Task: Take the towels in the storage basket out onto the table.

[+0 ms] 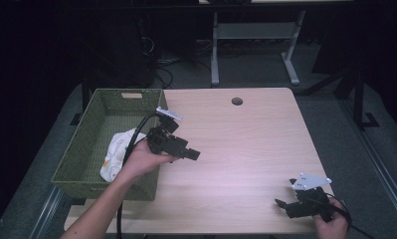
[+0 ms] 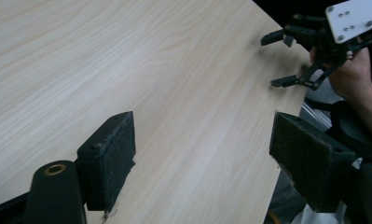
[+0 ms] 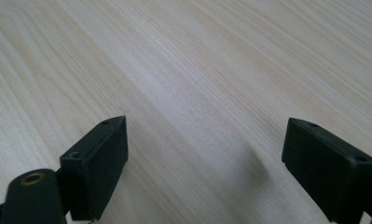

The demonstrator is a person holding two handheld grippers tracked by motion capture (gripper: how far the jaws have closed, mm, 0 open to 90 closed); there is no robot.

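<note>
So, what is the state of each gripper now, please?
Left gripper: open, holding nothing.
Right gripper: open, holding nothing.

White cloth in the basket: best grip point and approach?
Pinch the raised fold at the top of the white cloth, coming straight down from above. It lies crumpled against the green basket right wall, so the walls block side approaches. The left hand-held gripper, open, is nearest.

Bench [image 1: 246,144]: pale wood grain. Basket [image 1: 94,149]: green weave. Cloth [image 1: 117,152] in it: white w/ faint yellowish print (too blurred to read). Both claws [image 1: 193,155] [image 1: 281,204]: black, light grey top plates.
</note>
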